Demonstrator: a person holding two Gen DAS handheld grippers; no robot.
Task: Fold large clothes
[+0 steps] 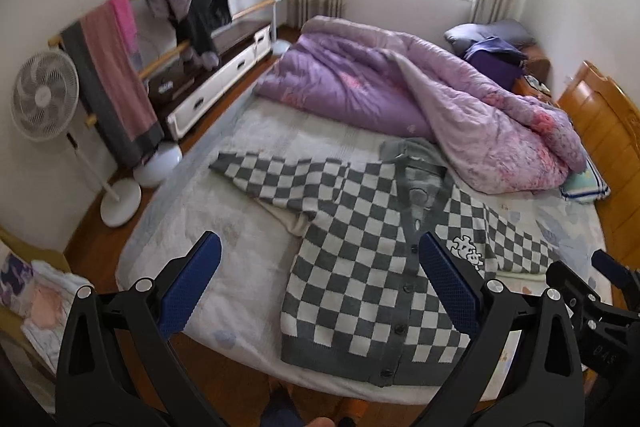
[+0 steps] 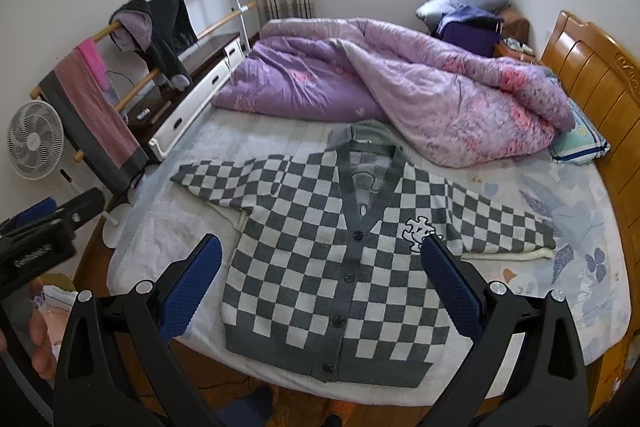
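A grey and white checkered cardigan (image 1: 360, 267) lies flat and buttoned on the bed (image 1: 224, 267), both sleeves spread out; it also shows in the right wrist view (image 2: 320, 251). My left gripper (image 1: 320, 259) is open and empty, held above the bed's near edge over the cardigan's left side. My right gripper (image 2: 322, 259) is open and empty, held above the cardigan's lower middle. The right gripper shows at the edge of the left wrist view (image 1: 592, 291), and the left gripper at the edge of the right wrist view (image 2: 44, 227).
A bunched purple quilt (image 2: 400, 83) fills the far half of the bed, touching the cardigan's collar. A wooden headboard (image 2: 592, 75) stands at right. A clothes rack (image 2: 108, 75) with hanging garments, a white fan (image 2: 34, 141) and a low cabinet (image 2: 196, 83) stand at left.
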